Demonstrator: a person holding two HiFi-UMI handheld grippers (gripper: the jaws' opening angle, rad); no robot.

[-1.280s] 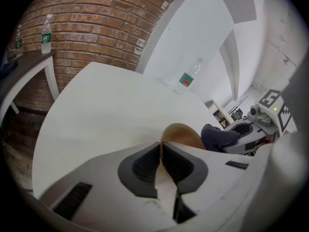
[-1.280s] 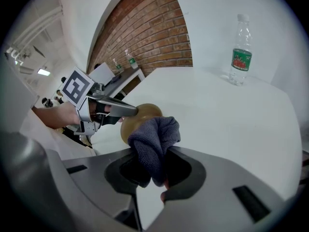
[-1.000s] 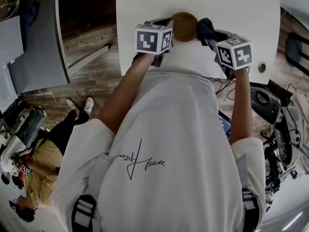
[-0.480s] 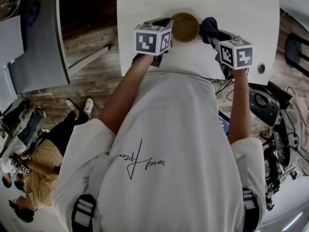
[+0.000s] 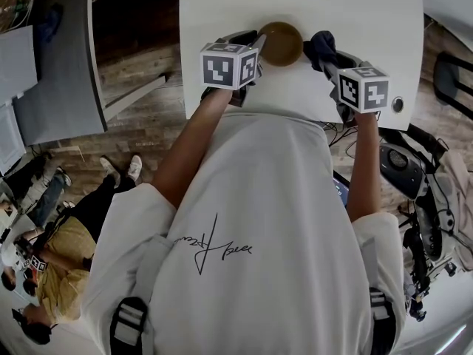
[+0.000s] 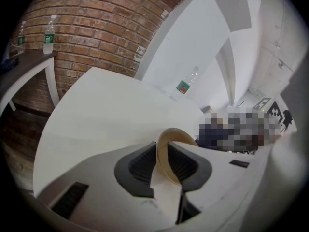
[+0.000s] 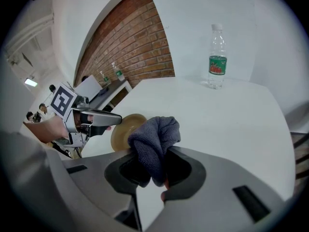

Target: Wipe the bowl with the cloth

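Note:
A tan bowl is held tilted on its edge above the white table. My left gripper is shut on its rim; in the left gripper view the bowl stands edge-on between the jaws of that gripper. My right gripper is shut on a bunched dark grey cloth, a short gap right of the bowl. In the right gripper view the cloth bulges from the jaws of this gripper, with the bowl and the left gripper behind it.
A plastic water bottle stands at the far side of the table, also in the left gripper view as the bottle. Two more bottles sit on a grey side table by the brick wall. People stand at lower left. Cables and gear lie right.
Both grippers have drifted slightly apart and toward the person; the bowl now tilts so its inside faces the head view more. The cloth stays clear of the bowl.

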